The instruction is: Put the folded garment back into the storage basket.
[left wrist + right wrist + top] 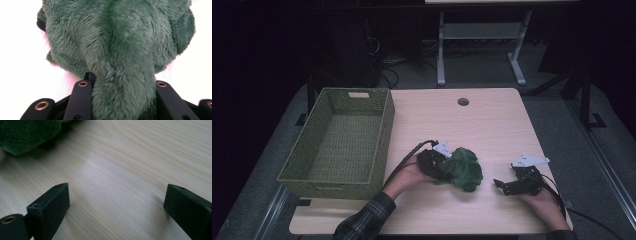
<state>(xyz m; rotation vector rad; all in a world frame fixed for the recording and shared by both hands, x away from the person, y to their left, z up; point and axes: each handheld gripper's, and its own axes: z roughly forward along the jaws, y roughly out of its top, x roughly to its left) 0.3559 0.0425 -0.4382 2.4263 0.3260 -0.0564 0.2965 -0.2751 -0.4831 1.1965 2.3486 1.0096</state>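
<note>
A fuzzy dark green plush toy [464,169] lies on the wooden table [482,125], near the front middle. My left gripper [438,166] comes at it from the left and is shut on it. In the left gripper view a thick fold of the plush toy [117,50] is pinched between the two black jaws of the left gripper [122,86]. My right gripper [504,186] rests low on the table to the right of the toy, apart from it. In its own view the right gripper [117,195] is open over bare wood, with an edge of the plush toy [27,132] at the top left.
A green woven basket [384,135] stands at the table's left side, with nothing visible inside. A round cable hole [463,101] sits near the table's far edge. Beyond the table, desk legs [441,55] and cables lie on a dark floor.
</note>
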